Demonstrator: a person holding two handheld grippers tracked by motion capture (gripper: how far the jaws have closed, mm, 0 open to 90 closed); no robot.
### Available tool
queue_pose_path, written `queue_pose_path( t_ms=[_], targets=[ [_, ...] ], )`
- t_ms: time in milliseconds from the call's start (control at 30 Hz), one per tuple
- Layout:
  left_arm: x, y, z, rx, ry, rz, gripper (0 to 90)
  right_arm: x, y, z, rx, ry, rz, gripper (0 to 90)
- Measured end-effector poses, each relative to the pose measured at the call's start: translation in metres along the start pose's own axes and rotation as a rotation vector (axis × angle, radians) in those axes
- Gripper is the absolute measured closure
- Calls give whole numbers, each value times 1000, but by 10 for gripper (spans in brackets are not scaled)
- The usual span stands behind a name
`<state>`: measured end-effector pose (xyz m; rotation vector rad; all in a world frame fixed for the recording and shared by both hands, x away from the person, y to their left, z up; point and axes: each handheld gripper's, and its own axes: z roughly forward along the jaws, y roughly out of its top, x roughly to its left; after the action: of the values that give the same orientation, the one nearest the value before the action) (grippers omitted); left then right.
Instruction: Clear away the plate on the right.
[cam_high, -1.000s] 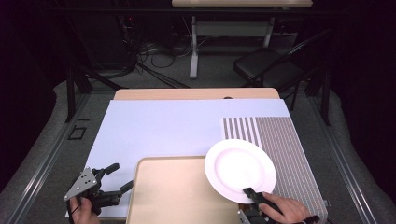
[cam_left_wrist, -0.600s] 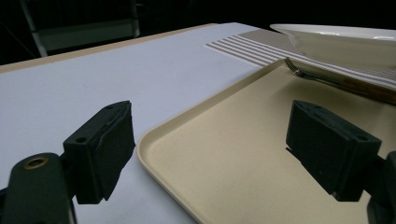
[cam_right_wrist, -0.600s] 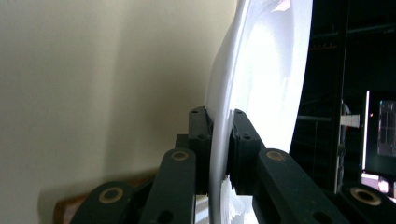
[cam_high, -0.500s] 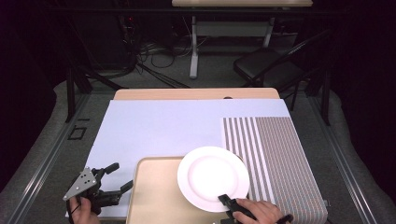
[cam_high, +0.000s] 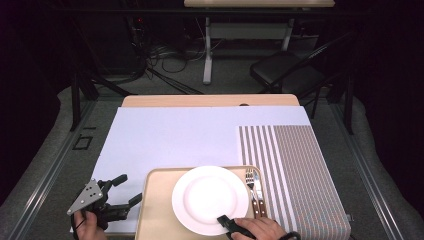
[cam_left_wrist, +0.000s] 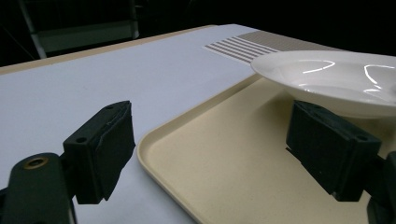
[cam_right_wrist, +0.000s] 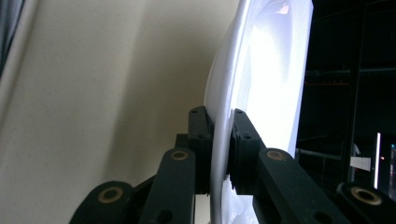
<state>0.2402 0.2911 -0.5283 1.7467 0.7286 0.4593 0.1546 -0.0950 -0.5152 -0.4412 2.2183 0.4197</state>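
Observation:
A white plate (cam_high: 210, 199) hangs just above the beige tray (cam_high: 159, 210), over its middle. My right gripper (cam_high: 224, 221) is shut on the plate's near rim; in the right gripper view both pads (cam_right_wrist: 201, 140) clamp the rim of the plate (cam_right_wrist: 261, 79) edge-on, with the tray (cam_right_wrist: 93, 93) behind. My left gripper (cam_high: 125, 192) rests open at the tray's left edge, on the white sheet (cam_high: 170, 135). In the left gripper view its jaws stand wide apart, with the tray corner (cam_left_wrist: 224, 163) and the plate (cam_left_wrist: 336, 79) ahead.
A fork and a wooden-handled knife (cam_high: 254, 192) lie along the tray's right side. A striped placemat (cam_high: 295, 165) covers the table's right part. Beyond the table stand a dark chair (cam_high: 290, 75) and a desk leg with cables.
The right gripper has carried the plate leftward from over the striped placemat to above the tray, slightly lower. The cutlery on the tray is now uncovered. The left gripper has stayed put.

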Motion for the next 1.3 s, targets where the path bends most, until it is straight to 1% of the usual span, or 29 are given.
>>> queue_pose_path(
  t_ms=[67, 167, 233, 333, 367, 400, 433, 467, 500, 533, 567, 667, 700, 733, 833, 867, 900, 933, 967, 1000, 1033, 1067, 1100, 1133, 1167, 1200, 1233, 1300],
  targets=[
    [0, 0, 0, 1, 0, 1, 155, 2, 2, 3, -1, 7, 1, 813],
    [0, 0, 0, 1, -1, 1, 155, 3, 4, 7, -2, 18, -9, 812],
    [0, 0, 0, 0, -4, 2, 155, 5, 4, 10, 0, 28, -2, 808],
    [0, 0, 1, -1, -2, 2, 155, 6, 4, 16, -13, 40, -4, 804],
    [0, 0, 1, -1, -3, 2, 155, 7, 4, 17, 0, 47, 5, 804],
    [1, 0, 1, -1, -3, 2, 155, 7, 3, 19, -4, 49, -6, 803],
    [1, 0, 1, -1, -3, 2, 155, 8, 3, 20, 3, 54, 7, 803],
    [1, 0, 1, 2, -2, 3, 155, 7, 3, 22, -7, 58, 0, 805],
    [1, 0, 1, 2, -2, 2, 155, 8, 2, 23, -2, 52, -6, 805],
    [1, 0, 1, 4, -6, 2, 155, 8, 2, 23, 2, 52, -3, 806],
    [1, 0, 1, 4, -6, 1, 155, 7, 2, 25, -5, 55, -5, 806],
    [1, 0, 1, 4, -7, 3, 155, 7, 1, 25, -3, 65, 7, 810],
    [1, 0, 1, 4, -7, 3, 155, 7, 1, 25, -6, 66, -7, 811],
    [1, 0, 1, 4, -7, 3, 155, 8, 1, 25, 4, 70, -2, 813],
    [1, 0, 1, 3, -5, 3, 155, 9, 1, 27, -8, 77, -7, 817],
    [0, 0, 1, 2, 4, 3, 155, 10, 1, 27, -6, 83, -3, 815],
    [0, 0, 1, 6, -4, 4, 155, 10, 1, 27, -8, 81, -11, 813],
    [0, 0, 1, 5, 0, 3, 155, 10, 1, 27, -10, 82, -11, 808],
    [0, 0, 1, 2, -5, 2, 155, 11, 1, 27, 2, 90, -5, 797],
    [0, 0, 1, 4, -1, 1, 155, 11, 0, 28, -11, 91, -6, 792],
    [0, 0, 1, 5, -4, 0, 155, 12, -1, 28, 2, 96, 1, 788],
    [0, 0, 1, 4, -2, 0, 155, 11, -3, 28, 0, 100, 3, 782],
    [0, 0, 1, 4, -1, -1, 155, 12, -4, 28, 9, 110, 26, 772],
    [0, 0, 1, 4, -1, -1, 155, 11, -6, 30, -10, 114, 27, 750],
    [0, 0, 2, 4, -1, 0, 155, 10, -7, 30, -2, 125, 39, 724],
    [0, 0, 2, 4, -2, 1, 155, 10, -8, 30, 11, 136, 45, 716],
    [0, 0, 2, 3, -2, 0, 155, 10, -9, 31, 11, 139, 43, 709],
    [0, 0, 2, 4, -2, 0, 155, 12, -12, 32, 16, 154, 63, 662]
  ],
)
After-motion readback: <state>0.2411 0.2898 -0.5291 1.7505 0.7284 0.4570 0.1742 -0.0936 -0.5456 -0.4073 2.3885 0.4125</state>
